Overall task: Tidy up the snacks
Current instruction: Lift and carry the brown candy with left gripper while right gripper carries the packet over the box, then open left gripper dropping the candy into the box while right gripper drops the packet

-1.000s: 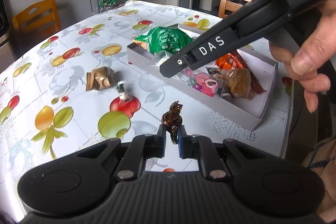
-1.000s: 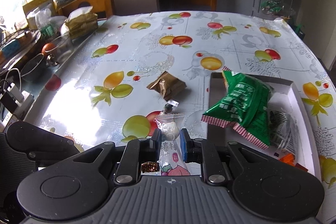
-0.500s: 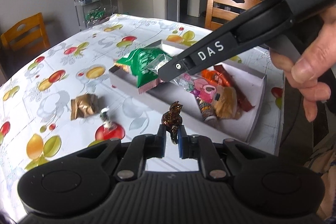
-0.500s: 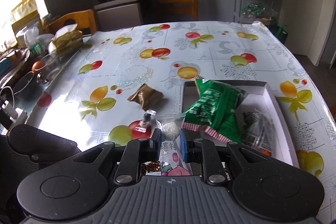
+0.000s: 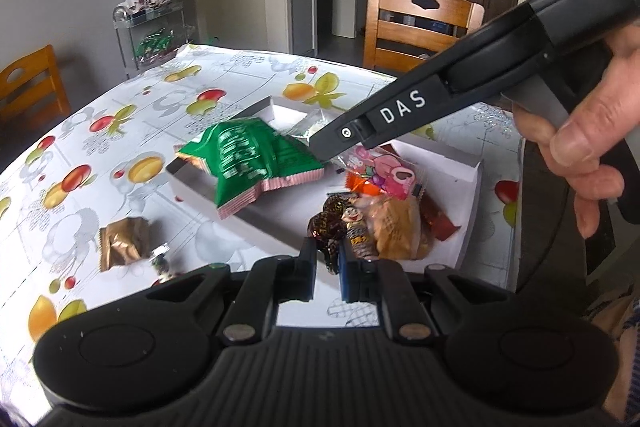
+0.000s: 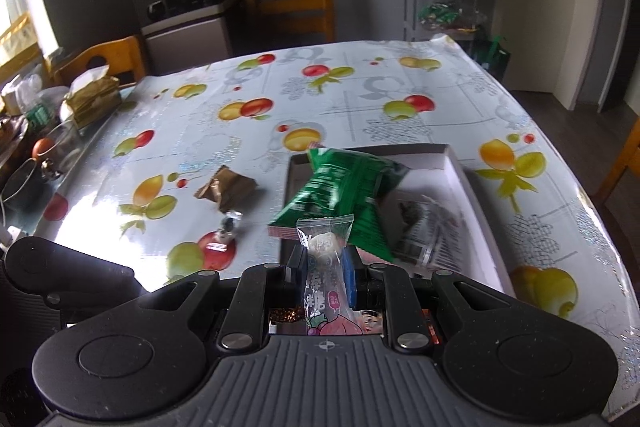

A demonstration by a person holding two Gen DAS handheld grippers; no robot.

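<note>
My left tool is pinching a brown candy by its wrapper, and I have it over the near wall of the white box. My right tool is clamped on a clear sweet packet, which stands upright between the fingers above the box's near end. From the left camera I see that tool reaching in from the right over the box, gripped by my right hand. In the box lie a green bag, a pink packet and other snacks. On the worktop, left of the box, a gold packet and a small wrapped sweet lie near each other.
</note>
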